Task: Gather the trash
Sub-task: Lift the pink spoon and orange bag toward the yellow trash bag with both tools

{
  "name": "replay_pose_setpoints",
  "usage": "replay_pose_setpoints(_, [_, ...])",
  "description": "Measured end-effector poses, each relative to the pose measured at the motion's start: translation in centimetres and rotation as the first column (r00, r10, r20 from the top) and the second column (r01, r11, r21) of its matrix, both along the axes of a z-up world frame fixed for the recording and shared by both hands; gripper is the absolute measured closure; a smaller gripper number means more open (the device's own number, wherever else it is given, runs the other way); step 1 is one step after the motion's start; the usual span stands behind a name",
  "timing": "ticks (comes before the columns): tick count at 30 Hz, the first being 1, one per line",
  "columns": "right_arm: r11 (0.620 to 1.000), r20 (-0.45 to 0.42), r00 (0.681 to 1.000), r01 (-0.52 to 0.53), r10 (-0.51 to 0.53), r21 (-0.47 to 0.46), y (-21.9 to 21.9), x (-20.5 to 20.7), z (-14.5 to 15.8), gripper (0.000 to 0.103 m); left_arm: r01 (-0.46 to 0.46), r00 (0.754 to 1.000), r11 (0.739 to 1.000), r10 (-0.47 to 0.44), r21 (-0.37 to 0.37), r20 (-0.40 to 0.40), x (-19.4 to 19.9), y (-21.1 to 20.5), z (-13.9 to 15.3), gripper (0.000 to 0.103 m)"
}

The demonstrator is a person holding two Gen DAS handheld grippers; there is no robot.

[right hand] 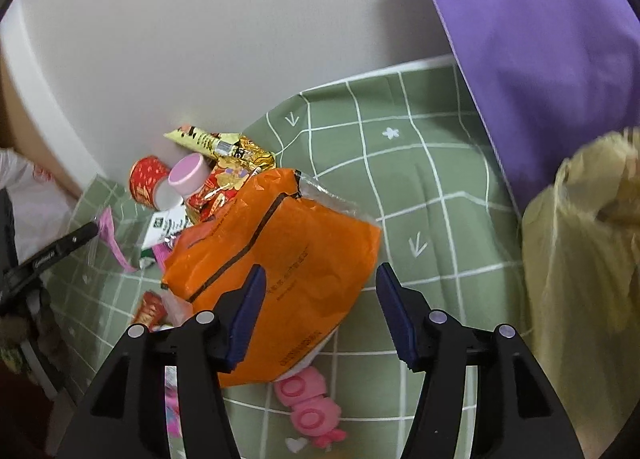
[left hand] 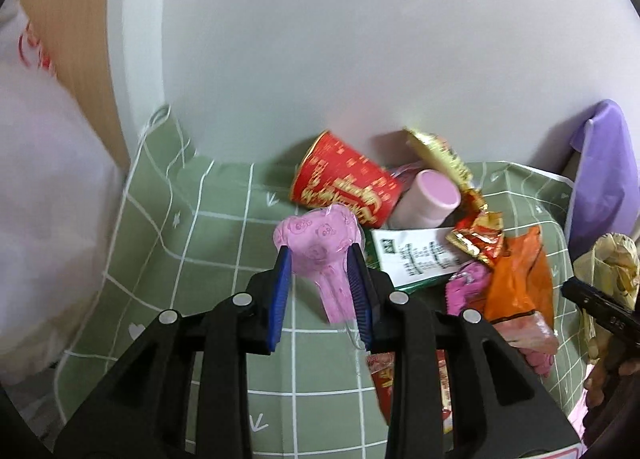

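Black arms of the left gripper (left hand: 320, 259) fill the near edge of its view, blue pads clamped on a pink wrapper printed with small faces (left hand: 320, 247), its clear plastic tail hanging below the pads, above the green checked tablecloth (left hand: 224, 227). Just right of it lie a white-and-green printed packet (left hand: 416, 259) and an orange bag (left hand: 516, 283), with a crumpled red-and-gold foil wrapper (left hand: 480, 235) touching the bag's far edge. Beyond the wrapper a red paper cup (left hand: 344, 189) lies on its side beside a pink-capped bottle (left hand: 428, 201), both close to the white wall (left hand: 360, 59), and a gold foil packet (left hand: 436, 157) leans over the bottle.

Seen from the right wrist, the right gripper (right hand: 320, 311) stands with its jaws apart and holds nothing; its left pad overlaps the near right part of the orange bag, while the right pad hangs over bare cloth. Near it, a pink plastic toy-like piece (right hand: 308, 411) pokes out from under the bag. To the right sits a yellowish plastic bag (right hand: 584, 251), and a purple sheet (right hand: 532, 39) hangs at the far right
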State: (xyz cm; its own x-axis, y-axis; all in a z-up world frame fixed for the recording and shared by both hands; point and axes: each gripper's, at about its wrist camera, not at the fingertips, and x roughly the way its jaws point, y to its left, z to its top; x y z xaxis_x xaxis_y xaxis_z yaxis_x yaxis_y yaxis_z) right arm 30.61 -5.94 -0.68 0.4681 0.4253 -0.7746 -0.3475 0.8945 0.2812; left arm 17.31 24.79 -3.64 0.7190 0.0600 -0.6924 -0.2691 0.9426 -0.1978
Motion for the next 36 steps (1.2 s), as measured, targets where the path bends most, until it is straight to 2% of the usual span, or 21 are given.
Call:
replay_pose_setpoints(4, [0.998, -0.061, 0.997, 0.044, -0.041, 0.039, 0.0, 0.3, -1.0, 0.049, 0.03, 0.999, 0.999, -0.03, -0.012, 0.016, 0.1, -1.0, 1.0, 0.075])
replay_pose_setpoints(9, [0.995, -0.135, 0.99, 0.056, -0.045, 0.081, 0.9, 2.0, -3.2, 0.051, 0.082, 0.997, 0.997, -0.082, 0.0, 0.014, 1.2, -2.6, 1.5, 0.075])
replay_pose_setpoints(10, [0.994, -0.148, 0.988, 0.047, -0.032, 0.101, 1.0, 2.3, -3.5, 0.066, 0.089, 0.996, 0.996, -0.089, 0.001, 0.015, 1.3, -2.8, 1.7, 0.075])
replay_pose_setpoints(11, [0.991, -0.163, 0.987, 0.03, -0.008, 0.132, 1.2, 2.6, -3.5, 0.076, 0.097, 0.995, 0.995, -0.097, 0.004, 0.015, 1.4, -3.1, 1.8, 0.075])
replay_pose_setpoints(13, [0.991, -0.135, 0.991, 0.021, -0.003, 0.131, 1.4, 2.6, -2.6, 0.087, 0.112, 0.993, 0.994, -0.113, 0.009, 0.024, 1.4, -3.6, 2.2, 0.075])
replay_pose_setpoints(17, [0.997, 0.004, 0.999, -0.038, 0.038, 0.068, 1.7, 1.5, 1.5, 0.091, 0.149, 0.987, 0.989, -0.149, 0.016, 0.057, 1.7, -4.9, 3.6, 0.075])
replay_pose_setpoints(21, [0.999, 0.118, 0.993, -0.028, 0.026, 0.02, 0.6, 0.4, 5.7, 0.092, 0.212, 0.969, 0.977, -0.213, 0.026, 0.123, 2.6, -6.9, 6.3, 0.075])
replay_pose_setpoints(25, [0.999, 0.242, 0.97, 0.037, -0.03, -0.021, -2.1, -0.8, 10.5, 0.092, 0.31, 0.926, 0.949, -0.316, 0.059, 0.205, 3.7, -10.0, 9.7, 0.075])
replay_pose_setpoints(27, [0.996, 0.3, 0.952, 0.076, -0.057, -0.053, -3.5, -1.0, 12.4, 0.092, 0.374, 0.89, 0.924, -0.381, 0.076, 0.249, 4.4, -12.1, 11.7, 0.075])
replay_pose_setpoints(30, [0.98, 0.398, 0.91, 0.17, -0.116, -0.104, -6.8, -2.1, 15.6, 0.092, 0.468, 0.823, 0.878, -0.476, 0.105, 0.31, 5.4, -15.9, 14.5, 0.075])
replay_pose_setpoints(33, [0.959, 0.45, 0.873, 0.263, -0.188, -0.108, -10.6, -3.2, 18.0, 0.092, 0.558, 0.749, 0.823, -0.554, 0.104, 0.362, 6.1, -19.5, 16.8, 0.075])
replay_pose_setpoints(34, [0.946, 0.47, 0.856, 0.302, -0.215, -0.117, -12.0, -3.6, 18.7, 0.092, 0.586, 0.725, 0.804, -0.576, 0.102, 0.377, 6.4, -20.6, 17.4, 0.075])
replay_pose_setpoints(35, [0.934, 0.487, 0.841, 0.334, -0.235, -0.126, -13.3, -3.9, 19.2, 0.092, 0.628, 0.688, 0.772, -0.608, 0.096, 0.396, 6.6, -22.4, 18.3, 0.075])
replay_pose_setpoints(36, [0.921, 0.502, 0.826, 0.366, -0.255, -0.133, -14.8, -4.3, 19.7, 0.092, 0.649, 0.668, 0.755, -0.624, 0.095, 0.405, 6.8, -23.3, 18.7, 0.075])
